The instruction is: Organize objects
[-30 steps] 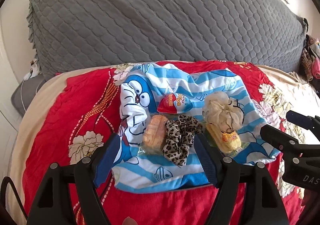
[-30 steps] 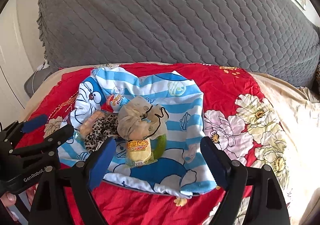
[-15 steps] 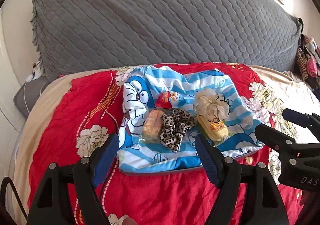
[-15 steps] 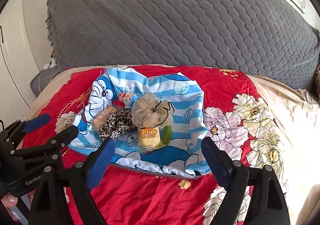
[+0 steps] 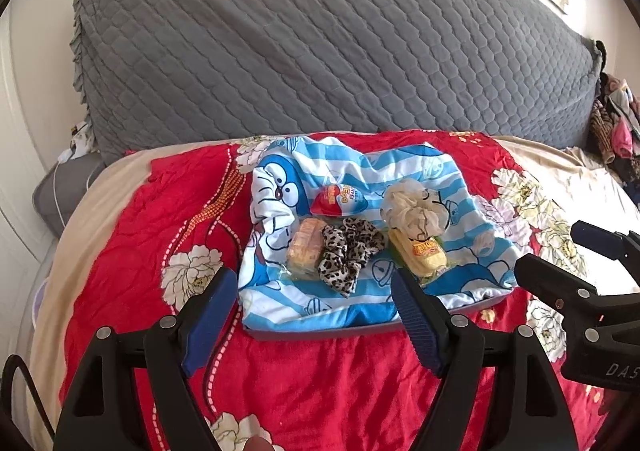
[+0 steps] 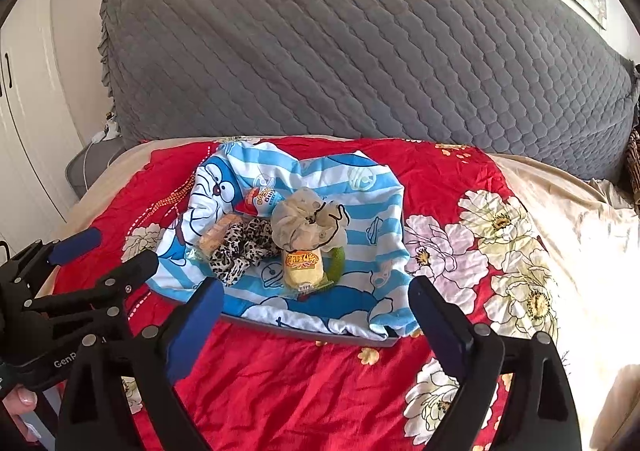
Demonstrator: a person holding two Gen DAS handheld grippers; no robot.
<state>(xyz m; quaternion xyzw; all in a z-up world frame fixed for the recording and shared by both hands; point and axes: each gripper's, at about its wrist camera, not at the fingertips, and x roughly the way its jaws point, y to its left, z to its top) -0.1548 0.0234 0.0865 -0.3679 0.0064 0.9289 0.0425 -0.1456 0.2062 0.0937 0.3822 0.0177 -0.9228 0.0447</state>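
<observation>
A blue-and-white cartoon cloth [image 5: 400, 175] [image 6: 372, 207] covers a grey tray [image 5: 320, 332] [image 6: 304, 332] on the red floral bedspread. On it lie a red-blue egg-shaped toy pack [image 5: 338, 201] [image 6: 258, 201], a wrapped biscuit pack [image 5: 306, 247] [image 6: 214, 237], a leopard scrunchie [image 5: 348, 251] [image 6: 244, 251], a beige scrunchie [image 5: 414, 209] [image 6: 306, 221] and a yellow wrapped cake [image 5: 422, 257] [image 6: 303, 269] beside a green item [image 6: 338, 261]. My left gripper [image 5: 310, 317] is open and empty, in front of the tray. My right gripper [image 6: 316, 325] is open and empty, also short of the tray.
A large grey quilted cushion [image 5: 320, 51] [image 6: 360, 51] stands behind the tray. The red bedspread [image 5: 304, 383] [image 6: 300, 383] spreads around it. Clothes [image 5: 616, 127] are piled at the far right. A white wardrobe [image 6: 24, 131] is at the left.
Both grippers have drawn back from the tray, which now looks smaller and farther away. The objects on the cloth have not moved. Both grippers stay open.
</observation>
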